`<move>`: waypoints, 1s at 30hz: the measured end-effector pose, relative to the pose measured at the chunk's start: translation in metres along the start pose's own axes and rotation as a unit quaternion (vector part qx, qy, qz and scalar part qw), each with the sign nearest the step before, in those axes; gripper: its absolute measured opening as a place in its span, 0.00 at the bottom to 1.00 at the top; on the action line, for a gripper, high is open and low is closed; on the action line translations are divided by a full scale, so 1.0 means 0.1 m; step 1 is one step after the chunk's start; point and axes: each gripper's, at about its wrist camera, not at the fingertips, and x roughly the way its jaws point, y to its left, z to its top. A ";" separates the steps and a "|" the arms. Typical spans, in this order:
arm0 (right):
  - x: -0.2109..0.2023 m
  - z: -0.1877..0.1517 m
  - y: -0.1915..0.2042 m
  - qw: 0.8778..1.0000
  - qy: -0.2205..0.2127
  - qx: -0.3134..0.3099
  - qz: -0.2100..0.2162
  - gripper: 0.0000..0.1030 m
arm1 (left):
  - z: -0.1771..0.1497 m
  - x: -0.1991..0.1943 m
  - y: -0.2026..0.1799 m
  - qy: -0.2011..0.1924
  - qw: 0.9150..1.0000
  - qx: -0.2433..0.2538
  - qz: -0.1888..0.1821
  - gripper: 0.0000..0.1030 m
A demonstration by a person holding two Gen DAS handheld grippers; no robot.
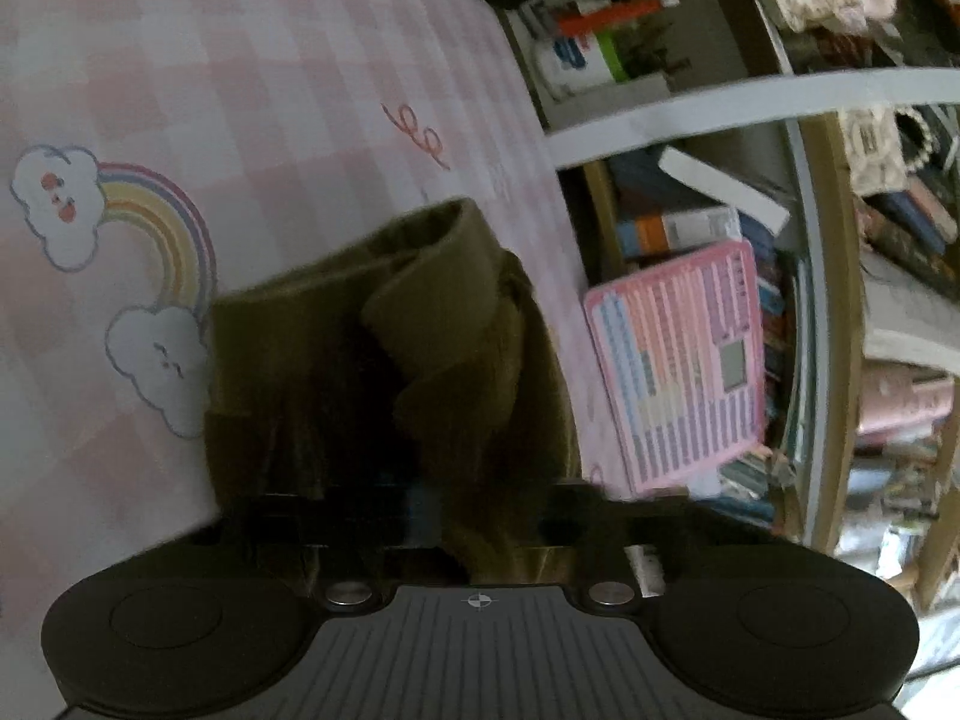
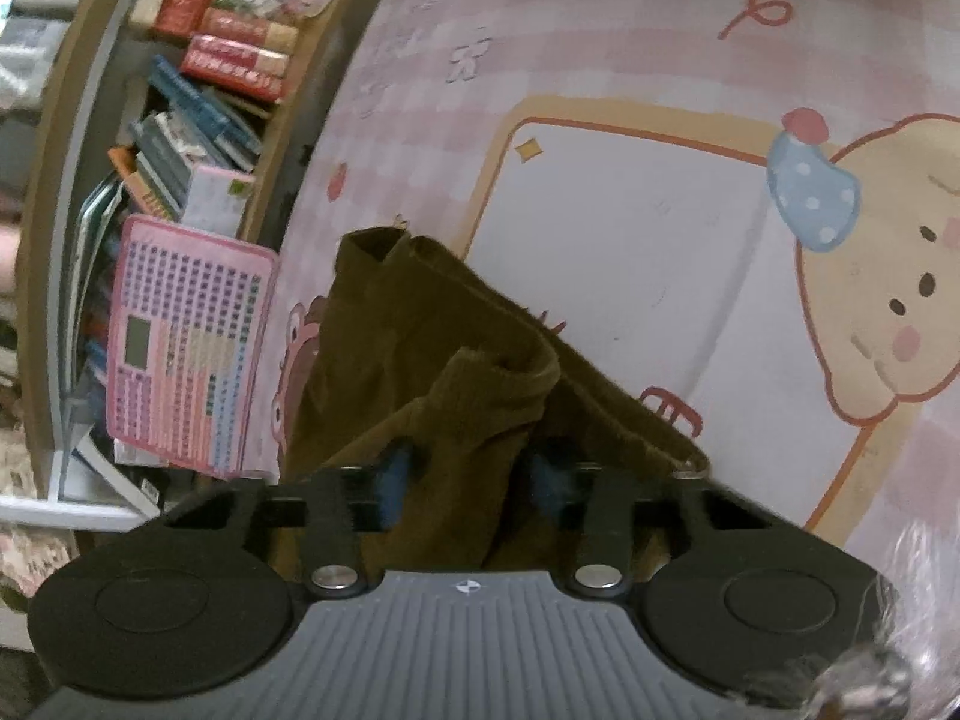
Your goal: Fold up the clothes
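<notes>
Cloth filled both wrist views: 1 olive-brown garment [image 1: 420, 324] lay bunched on the pink checked counter [image 1: 252, 60], close to the edge nearest the bookshelf [image 1: 690, 228]. Left claw [image 1: 474, 510] was pressed together on a fold of that garment, the fabric running up from between its fingers and straight ahead of it. Right claw [image 2: 468, 480] likewise pinched the garment [image 2: 432, 360], a wad of cloth gathered between its blue-padded fingers [image 2: 393, 480]. From each claw the garment stretched forward and away, so its long axis ran roughly along the line each claw pointed, ending in a folded hem or cuff at the far end. In the right view that far end pointed toward the counter's edge and the bookshelf [image 2: 198, 120], with a looser flap curling over just ahead of the fingers. Neither hand looked nearer than the other, since both already held cloth. My judgement was that the coming move turned on carrying the pinched edge forward over the far end, along that long axis.
</notes>
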 end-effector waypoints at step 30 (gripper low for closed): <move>-0.55 0.00 0.85 0.973 -0.079 -0.202 0.082 0.03 | 0.05 -0.46 -0.64 -0.026 0.984 0.129 -0.124 0.02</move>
